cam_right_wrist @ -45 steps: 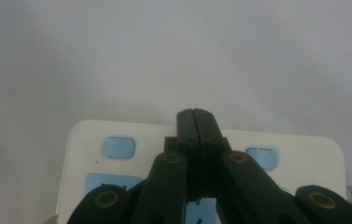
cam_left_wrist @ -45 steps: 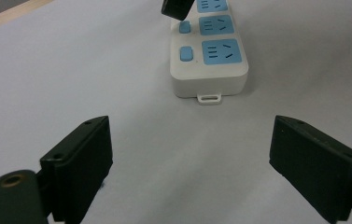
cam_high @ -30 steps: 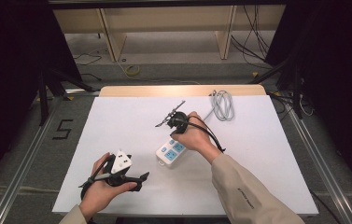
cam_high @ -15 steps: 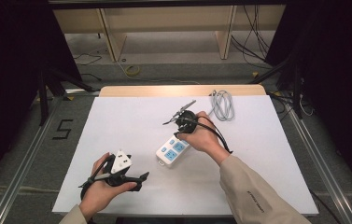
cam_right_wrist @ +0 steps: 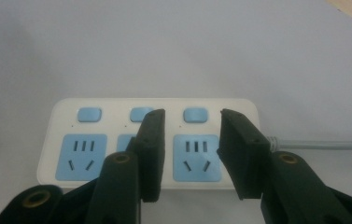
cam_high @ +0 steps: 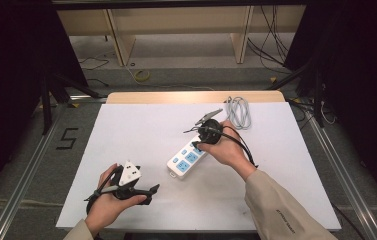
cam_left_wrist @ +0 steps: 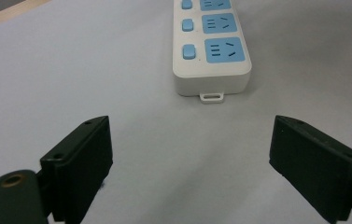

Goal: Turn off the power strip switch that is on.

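A white power strip (cam_high: 188, 158) with blue sockets and blue switches lies flat near the middle of the white table (cam_high: 141, 130). My right gripper (cam_high: 199, 141) hangs over its far end. In the right gripper view my right gripper (cam_right_wrist: 191, 133) points down at the power strip (cam_right_wrist: 94, 140); its jaws have just been opening, stand apart, and hold nothing. My left gripper (cam_high: 148, 192) rests low at the front left, with the jaws pointing right. In the left gripper view, my left gripper (cam_left_wrist: 190, 140) is wide open and the near end of the power strip (cam_left_wrist: 211, 46) lies ahead of it.
A coiled grey cable (cam_high: 239, 111) lies at the table's back right, and the strip's grey cord (cam_right_wrist: 323, 144) runs off toward it. A wooden edge (cam_high: 191, 96) borders the table's far side. Metal rails run along the left and right of the table.
The right hand has moved right and slightly away along the power strip, and its jaws have opened. The left hand and the strip stay put.
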Demonstrator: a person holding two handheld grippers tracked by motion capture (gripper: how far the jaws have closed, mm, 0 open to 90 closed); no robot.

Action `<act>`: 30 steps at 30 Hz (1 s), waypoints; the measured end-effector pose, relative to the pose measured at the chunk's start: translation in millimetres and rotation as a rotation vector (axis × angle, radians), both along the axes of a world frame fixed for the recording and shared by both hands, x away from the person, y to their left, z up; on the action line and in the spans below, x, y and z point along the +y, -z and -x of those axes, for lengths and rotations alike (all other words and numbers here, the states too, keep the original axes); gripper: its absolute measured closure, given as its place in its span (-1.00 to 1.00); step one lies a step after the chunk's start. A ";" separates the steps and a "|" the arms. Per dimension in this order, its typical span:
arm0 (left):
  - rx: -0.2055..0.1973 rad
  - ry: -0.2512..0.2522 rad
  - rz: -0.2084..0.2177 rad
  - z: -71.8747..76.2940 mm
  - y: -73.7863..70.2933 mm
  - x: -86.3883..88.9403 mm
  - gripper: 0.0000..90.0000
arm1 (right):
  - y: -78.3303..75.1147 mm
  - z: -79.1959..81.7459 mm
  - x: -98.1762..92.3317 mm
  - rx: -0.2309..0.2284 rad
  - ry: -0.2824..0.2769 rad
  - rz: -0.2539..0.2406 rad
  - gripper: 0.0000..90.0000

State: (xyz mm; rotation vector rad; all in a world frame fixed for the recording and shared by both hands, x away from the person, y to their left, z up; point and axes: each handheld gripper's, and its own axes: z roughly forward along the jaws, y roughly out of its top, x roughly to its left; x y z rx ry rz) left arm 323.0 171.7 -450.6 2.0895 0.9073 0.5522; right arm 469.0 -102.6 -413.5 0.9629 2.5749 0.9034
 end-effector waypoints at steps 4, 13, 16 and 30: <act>0.000 -0.002 0.000 0.0 0.0 0.1 -0.71 | -1.8 4.3 -5.9 -0.007 0.002 -0.014 0.28; -0.001 -0.005 0.000 -0.1 0.4 -0.4 -0.71 | -4.8 14.8 -27.8 -0.039 0.012 -0.039 0.16; 0.000 -0.007 0.001 -0.3 0.5 -0.2 -0.71 | -5.7 19.1 -35.1 -0.042 0.013 -0.050 0.14; 0.008 -0.012 -0.001 -1.0 0.8 0.4 -0.71 | -7.7 39.5 -68.0 -0.058 0.054 -0.093 -0.02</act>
